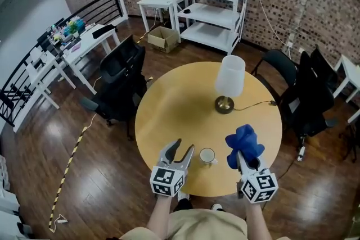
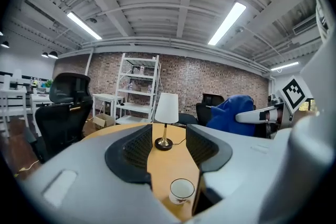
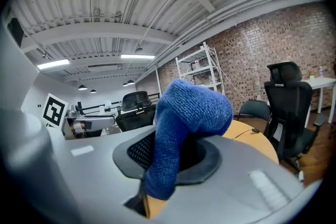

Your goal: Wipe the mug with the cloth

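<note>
**Current step – approach to the mug; wiping not yet begun.**

Nearest the operator, the left gripper (image 1: 183, 148) is held over the near edge of the desk (image 1: 169, 104). Its fingers stand partly open and nothing is held between them. The right gripper (image 1: 243, 157) is held beside it, its fingers closed on the blue cloth (image 1: 244, 145), which bunches up above the fingertips.

The mug (image 1: 207, 155) stands upright on the desk between the two grippers. It is just right of the left fingers, close to the cloth, and touched by neither. Farther back on the desk stands a lamp (image 1: 229, 81) with a white shade. Office chairs and a white shelf unit (image 1: 209, 3) lie beyond the desk.

**Next move (judged).** The mug is probably to be steadied first. The left fingers would be brought around its body and closed, and the cloth then pressed against its wall or rim. The open span appears to suffice, but the gripper needs to be lowered and moved forward.

**View differences.**
- The head view alone shows the mug lying between both grippers.
- The left gripper view shows the mug low in the gap between the fingers, its open mouth and a dark mark on its side – detail too small in the head view.
- The right gripper view shows no mug. The cloth fills the gap between the fingers, which confirms the grip.
</note>
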{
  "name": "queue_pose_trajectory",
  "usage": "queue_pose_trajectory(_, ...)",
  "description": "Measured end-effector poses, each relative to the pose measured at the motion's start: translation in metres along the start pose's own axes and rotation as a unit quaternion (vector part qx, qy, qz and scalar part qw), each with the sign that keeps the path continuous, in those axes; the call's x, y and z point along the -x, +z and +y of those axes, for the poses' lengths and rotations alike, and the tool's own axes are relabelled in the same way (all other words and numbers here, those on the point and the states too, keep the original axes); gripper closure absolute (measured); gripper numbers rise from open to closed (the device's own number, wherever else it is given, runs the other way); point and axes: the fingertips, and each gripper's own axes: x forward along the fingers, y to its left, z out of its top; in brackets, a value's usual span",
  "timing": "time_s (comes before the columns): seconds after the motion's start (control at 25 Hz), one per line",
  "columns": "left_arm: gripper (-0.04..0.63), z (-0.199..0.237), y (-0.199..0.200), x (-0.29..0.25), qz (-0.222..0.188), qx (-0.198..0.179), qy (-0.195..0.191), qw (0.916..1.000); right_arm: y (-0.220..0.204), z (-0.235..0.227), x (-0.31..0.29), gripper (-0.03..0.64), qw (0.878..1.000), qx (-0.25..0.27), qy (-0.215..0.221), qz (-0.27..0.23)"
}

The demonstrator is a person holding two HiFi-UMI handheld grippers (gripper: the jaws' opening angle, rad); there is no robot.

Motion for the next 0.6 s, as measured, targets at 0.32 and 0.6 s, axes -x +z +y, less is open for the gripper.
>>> queue_pose_trajectory(0.32,0.416,0.037,-0.032,-0.029,0.049,0.013,-0.084,0.9952,-0.003,0.024,-0.040,0.532,0.999,0.008,-0.042,0.013)
queue_pose_trajectory(0.6,0.416,0.036,-0.096,-0.063,0.152,0.017,-0.136,0.9789,-0.032,0.004,-0.059,0.532,0.997,0.002,-0.056,0.054)
